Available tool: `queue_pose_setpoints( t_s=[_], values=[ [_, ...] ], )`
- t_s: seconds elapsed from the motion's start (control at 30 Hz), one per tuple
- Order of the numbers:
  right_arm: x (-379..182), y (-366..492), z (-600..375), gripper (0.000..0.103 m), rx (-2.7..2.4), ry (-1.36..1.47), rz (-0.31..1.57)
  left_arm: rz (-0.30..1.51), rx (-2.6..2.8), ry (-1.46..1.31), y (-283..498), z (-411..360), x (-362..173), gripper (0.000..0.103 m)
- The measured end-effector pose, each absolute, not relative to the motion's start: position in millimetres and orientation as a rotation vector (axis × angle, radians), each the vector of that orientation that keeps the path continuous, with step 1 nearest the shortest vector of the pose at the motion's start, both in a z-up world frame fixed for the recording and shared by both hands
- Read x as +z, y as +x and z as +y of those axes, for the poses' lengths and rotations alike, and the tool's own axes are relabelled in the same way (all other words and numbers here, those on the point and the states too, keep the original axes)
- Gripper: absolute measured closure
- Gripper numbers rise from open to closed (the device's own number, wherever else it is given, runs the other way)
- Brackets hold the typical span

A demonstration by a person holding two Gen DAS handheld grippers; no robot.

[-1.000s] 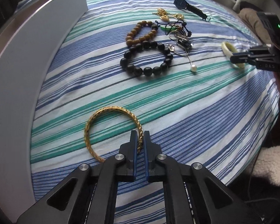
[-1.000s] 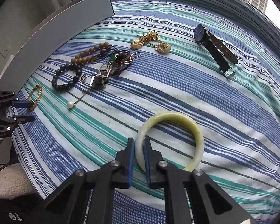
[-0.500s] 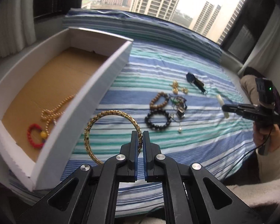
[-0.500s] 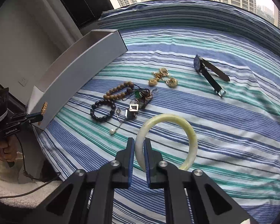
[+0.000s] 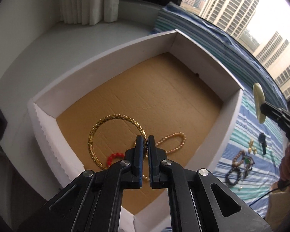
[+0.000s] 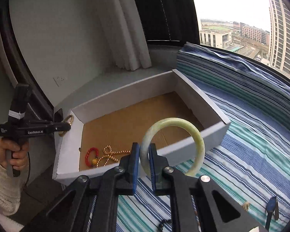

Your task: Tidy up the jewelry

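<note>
My left gripper (image 5: pixel 144 141) is shut on a gold bangle (image 5: pixel 98 129) and holds it in the air over the near end of the white box (image 5: pixel 110 58), whose floor is brown cardboard. In the box lie a pearl-bead necklace (image 5: pixel 174 138) and a red bead bracelet (image 5: pixel 114 157). My right gripper (image 6: pixel 144 150) is shut on a pale green jade bangle (image 6: pixel 197 137) and holds it upright above the striped bedspread (image 6: pixel 251 150), just outside the box's long wall (image 6: pixel 183 150). The left gripper (image 6: pixel 66 126) with the gold bangle (image 6: pixel 68 120) shows at the box's left end.
Several pieces still lie on the bedspread (image 5: pixel 241 119) right of the box: a brown bead bracelet (image 5: pixel 236 157), a black bead bracelet (image 5: pixel 231 176), gold trinkets (image 5: pixel 251 147) and a dark watch (image 5: pixel 263 141). A white curtain (image 6: pixel 129 44) and a window stand behind the box. A hand (image 6: pixel 15 152) grips the left tool.
Both grippers lifted their bangles off the bedspread and swung left toward the box. The left one now hangs over the box interior; the right one has reached the box's long wall.
</note>
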State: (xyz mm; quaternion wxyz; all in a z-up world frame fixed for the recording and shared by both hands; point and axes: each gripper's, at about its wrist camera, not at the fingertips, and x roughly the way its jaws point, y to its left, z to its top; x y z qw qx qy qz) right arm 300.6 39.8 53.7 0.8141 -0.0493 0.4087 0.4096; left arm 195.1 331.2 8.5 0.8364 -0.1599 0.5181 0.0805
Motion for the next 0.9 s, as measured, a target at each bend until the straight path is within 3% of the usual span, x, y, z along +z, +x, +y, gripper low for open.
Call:
queue_pose_setpoints(
  t_s=[0.23, 0.27, 0.37, 0.43, 0.53, 0.6, 0.67, 0.8, 0.9],
  values=[
    [-1.9, 341.5, 142.3, 0.092, 0.861, -0.220, 0.943, 1.131, 0.242, -0.338, 209.9, 348.1, -25.6, 0.097],
    [-9.2, 342.9, 149.6, 0.091, 0.855, -0.227, 0.942, 1.127, 0.253, -0.326, 210.4, 348.1, -26.4, 0.089],
    [-21.8, 341.2, 159.4, 0.085, 0.852, -0.226, 0.946, 1.103, 0.264, -0.294, 210.2, 342.4, -22.5, 0.030],
    [-16.6, 341.0, 154.3, 0.067, 0.849, -0.156, 0.946, 1.063, 0.269, -0.272, 203.3, 337.7, -11.5, 0.027],
    [11.2, 331.1, 134.1, 0.065, 0.861, -0.098, 0.889, 1.002, 0.246, -0.254, 191.5, 326.9, 10.8, 0.023],
    [34.6, 318.9, 109.4, 0.063, 0.865, -0.085, 0.832, 0.954, 0.242, -0.234, 176.9, 314.8, 26.8, 0.012],
    [54.6, 301.6, 76.3, 0.055, 0.840, -0.084, 0.776, 0.909, 0.223, -0.206, 161.5, 297.6, 40.2, 0.011],
    [79.9, 258.3, -3.3, 0.052, 0.759, -0.089, 0.688, 0.833, 0.160, -0.159, 135.7, 256.2, 56.7, 0.006],
    [84.0, 222.5, -65.5, 0.037, 0.644, -0.100, 0.667, 0.796, 0.091, -0.136, 116.9, 215.5, 55.2, 0.003]
  ],
)
